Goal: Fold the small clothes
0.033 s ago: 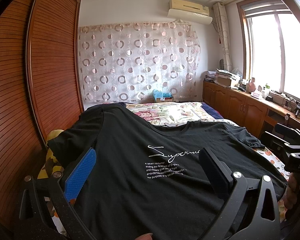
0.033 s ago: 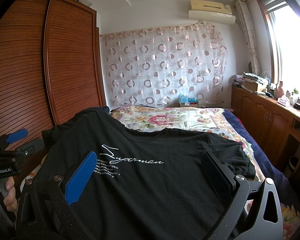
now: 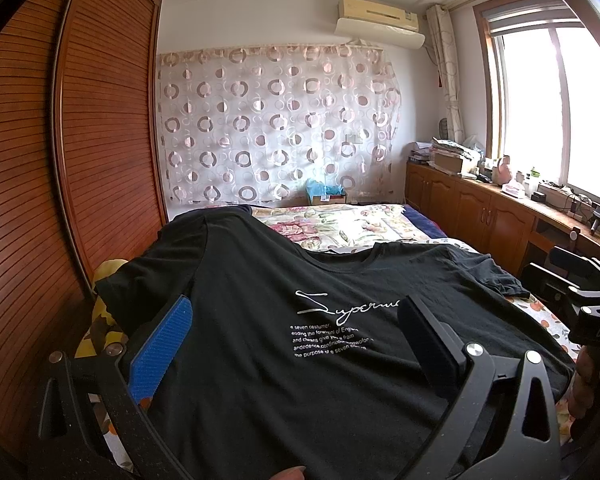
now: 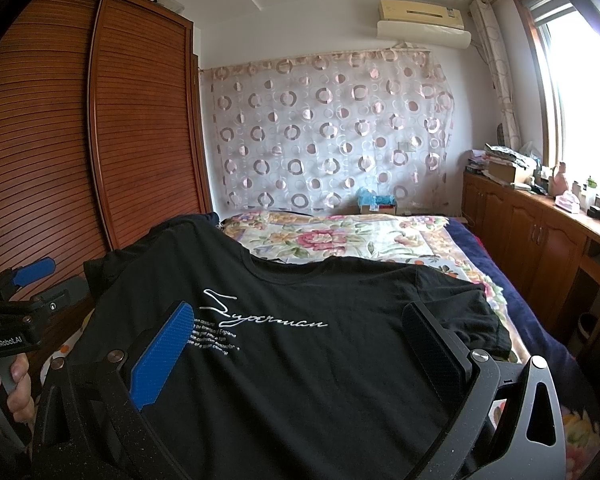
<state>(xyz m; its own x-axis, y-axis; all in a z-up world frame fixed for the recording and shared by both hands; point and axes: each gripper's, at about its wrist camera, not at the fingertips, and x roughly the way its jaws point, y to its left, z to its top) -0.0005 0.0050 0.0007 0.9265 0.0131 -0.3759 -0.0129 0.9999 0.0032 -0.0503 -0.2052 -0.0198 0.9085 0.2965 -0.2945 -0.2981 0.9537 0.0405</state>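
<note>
A black T-shirt [image 3: 260,280] with white "Superman" script lies spread front-up on the bed, collar pointing away from me; it shows in the right wrist view too [image 4: 300,288]. My left gripper [image 3: 296,312] hovers open over the shirt's lower chest, its blue pad [image 3: 160,348] near the left side seam. My right gripper [image 4: 298,312] is also open, its fingers wide apart above the shirt's lower right part. Each view catches the other gripper at its edge: the right gripper [image 3: 580,300] and the left gripper [image 4: 24,280], each held by a hand. Neither holds cloth.
The bed [image 4: 340,236] has a floral cover beyond the collar. A louvred wooden wardrobe [image 3: 100,140] stands close on the left. Low wooden cabinets [image 3: 480,216] with clutter run under the window on the right. A yellow patterned cloth [image 3: 108,276] peeks out beside the left sleeve.
</note>
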